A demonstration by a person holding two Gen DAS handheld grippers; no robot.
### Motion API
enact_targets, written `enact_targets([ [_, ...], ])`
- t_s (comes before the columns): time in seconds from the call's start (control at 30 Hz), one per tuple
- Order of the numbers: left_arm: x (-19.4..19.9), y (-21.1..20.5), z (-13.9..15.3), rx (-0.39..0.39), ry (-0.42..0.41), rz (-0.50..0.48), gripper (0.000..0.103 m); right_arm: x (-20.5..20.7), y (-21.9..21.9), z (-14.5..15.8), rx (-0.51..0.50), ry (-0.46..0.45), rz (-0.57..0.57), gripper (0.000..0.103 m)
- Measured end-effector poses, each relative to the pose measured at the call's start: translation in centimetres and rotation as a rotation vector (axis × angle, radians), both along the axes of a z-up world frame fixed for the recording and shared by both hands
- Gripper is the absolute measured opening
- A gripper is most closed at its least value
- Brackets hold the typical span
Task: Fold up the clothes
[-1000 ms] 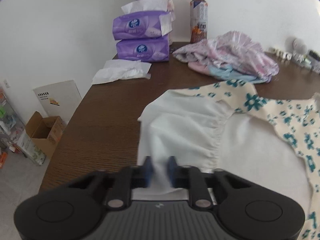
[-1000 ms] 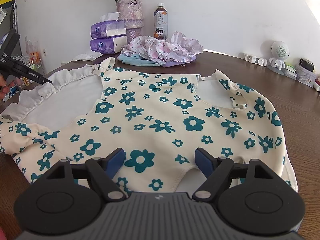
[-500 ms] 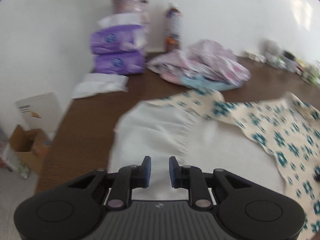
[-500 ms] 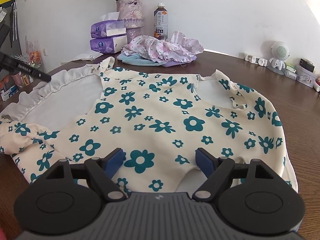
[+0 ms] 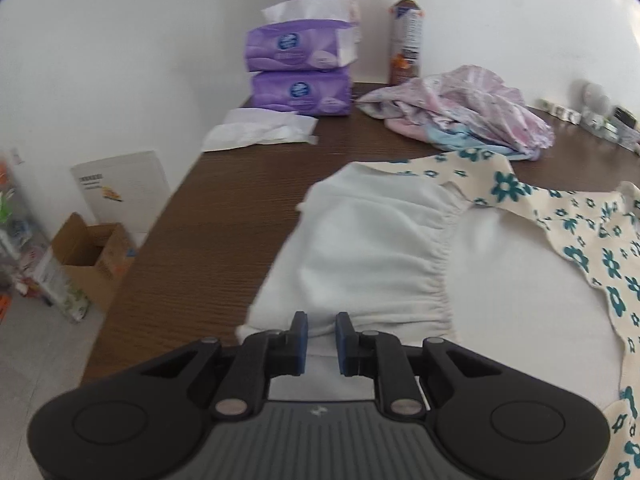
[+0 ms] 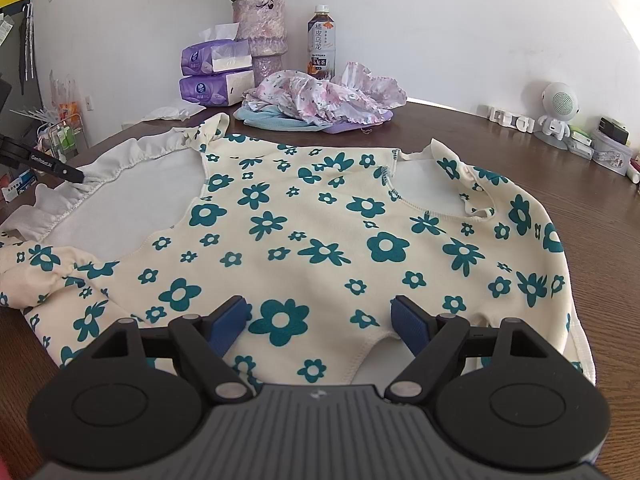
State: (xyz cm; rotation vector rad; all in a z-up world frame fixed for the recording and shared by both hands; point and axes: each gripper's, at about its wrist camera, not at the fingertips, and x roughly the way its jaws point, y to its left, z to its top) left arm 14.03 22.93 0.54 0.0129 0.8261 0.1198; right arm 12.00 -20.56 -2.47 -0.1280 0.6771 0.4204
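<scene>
Left gripper (image 5: 321,334) sits low over the white gathered hem of the floral garment (image 6: 320,236), its blue pads a narrow gap apart with white cloth showing between them; whether it actually pinches that ruffle, I cannot tell. Over on the other side, the right gripper (image 6: 320,322) hangs above the near edge of the garment with its pads spread wide, nothing in them. That cream piece with teal flowers lies spread flat across the dark wooden table (image 6: 580,200), white lining exposed along its left side. Behind it sits a crumpled pile of pink and blue clothes (image 6: 320,104), with two stacked purple tissue packs (image 5: 300,68), a drink bottle (image 6: 321,46) and a flower vase (image 6: 262,36) by the wall.
</scene>
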Motion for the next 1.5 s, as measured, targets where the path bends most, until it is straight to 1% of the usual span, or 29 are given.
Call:
enact_targets([
  [0.03, -0.7, 0.1, 0.4, -0.014, -0.012, 0.0, 0.016, 0.0, 0.0, 0.0, -0.001, 0.0, -0.001, 0.081],
  [0.07, -1.4, 0.1, 0.8, -0.036, -0.022, -0.013, 0.021, 0.0, 0.1, 0.0, -0.001, 0.001, -0.001, 0.081],
  [0.1, -2.2, -0.1, 1.4, -0.064, -0.031, -0.042, 0.024, 0.0, 0.1, 0.0, -0.002, 0.001, -0.002, 0.081],
  [0.17, -4.2, -0.7, 2.5, -0.112, -0.044, -0.115, 0.039, 0.1, 0.2, 0.0, -0.005, 0.004, -0.001, 0.082],
  [0.2, -5.2, -1.2, 2.9, -0.122, -0.045, -0.154, 0.04, 0.2, 0.2, 0.1, -0.006, 0.007, 0.0, 0.082],
  [0.3, -7.7, -2.9, 3.5, -0.141, -0.018, -0.282, 0.041, 0.2, 0.2, 0.5, -0.005, 0.017, 0.001, 0.081],
  [0.37, -9.0, -4.1, 3.3, -0.144, 0.015, -0.35, 0.04, -0.3, 0.2, 1.4, 0.012, -0.001, 0.017, 0.077],
  [0.4, -9.4, -4.6, 3.1, -0.14, 0.034, -0.376, 0.04, -0.7, 0.1, 2.1, 0.006, -0.018, 0.025, 0.077],
  [0.47, -10.0, -5.5, 2.3, -0.111, 0.075, -0.407, 0.04, -1.4, 0.1, 3.4, -0.007, -0.053, 0.042, 0.077],
  [0.53, -10.3, -5.9, 1.7, -0.087, 0.1, -0.416, 0.04, -2.0, -0.4, 4.6, -0.03, -0.066, 0.053, 0.077],
  [0.6, -10.6, -5.8, 1.3, -0.091, 0.107, -0.406, 0.04, -2.4, -1.3, 5.4, -0.059, -0.058, 0.046, 0.077],
  [0.67, -10.9, -5.5, 0.9, -0.105, 0.099, -0.395, 0.037, -2.7, -2.3, 5.5, -0.085, -0.039, 0.023, 0.077],
  [0.7, -10.9, -5.3, 0.8, -0.109, 0.094, -0.39, 0.033, -2.7, -2.9, 5.3, -0.096, -0.024, 0.004, 0.076],
  [0.73, -10.8, -5.2, 0.6, -0.116, 0.092, -0.382, 0.024, -2.6, -3.4, 4.9, -0.103, -0.003, -0.013, 0.072],
  [0.8, -10.5, -4.6, 0.2, -0.147, 0.086, -0.363, 0.019, -2.7, -4.1, 3.9, -0.104, 0.035, -0.034, 0.067],
  [0.83, -10.3, -4.3, 0.1, -0.159, 0.08, -0.348, 0.008, -2.9, -4.2, 3.5, -0.112, 0.043, -0.041, 0.063],
  [0.87, -10.2, -4.0, 0.1, -0.169, 0.074, -0.332, 0.002, -3.0, -4.4, 3.2, -0.12, 0.05, -0.049, 0.058],
  [0.93, -10.1, -3.7, 0.1, -0.17, 0.063, -0.305, 0.001, -3.2, -4.6, 2.5, -0.129, 0.061, -0.067, 0.052],
  [1.0, -10.0, -3.5, 0.0, -0.165, 0.061, -0.287, 0.001, -3.4, -4.9, 2.1, -0.128, 0.069, -0.087, 0.052],
  [1.1, -10.2, -3.7, 0.4, -0.17, 0.045, -0.275, 0.005, -4.2, -5.4, 3.2, -0.063, 0.034, -0.075, 0.053],
  [1.13, -10.4, -3.7, 0.7, -0.182, 0.033, -0.274, 0.011, -4.6, -5.7, 3.9, -0.046, 0.013, -0.066, 0.053],
  [1.2, -11.2, -3.6, 1.7, -0.194, -0.009, -0.275, 0.026, -5.4, -6.3, 5.2, -0.056, -0.048, -0.093, 0.062],
  [1.23, -11.6, -3.7, 2.1, -0.193, -0.031, -0.277, 0.041, -5.8, -6.6, 5.8, -0.062, -0.079, -0.107, 0.066],
  [1.27, -12.1, -3.7, 2.6, -0.191, -0.052, -0.278, 0.054, -6.2, -7.0, 6.2, -0.07, -0.094, -0.123, 0.068],
  [1.3, -12.6, -3.9, 3.0, -0.181, -0.063, -0.275, 0.06, -6.4, -7.5, 6.5, -0.07, -0.095, -0.133, 0.068],
  [1.33, -13.3, -4.2, 3.2, -0.168, -0.069, -0.272, 0.073, -6.9, -7.8, 6.5, -0.065, -0.086, -0.142, 0.068],
  [1.37, -13.9, -4.4, 3.4, -0.157, -0.073, -0.264, 0.082, -7.4, -8.2, 6.4, -0.059, -0.075, -0.152, 0.069],
  [1.43, -15.3, -5.0, 3.2, -0.152, -0.084, -0.239, 0.086, -8.4, -8.9, 6.1, -0.048, -0.054, -0.17, 0.072],
  [1.5, -16.3, -5.8, 2.8, -0.153, -0.082, -0.219, 0.087, -9.0, -8.7, 5.4, -0.025, -0.021, -0.17, 0.073],
])
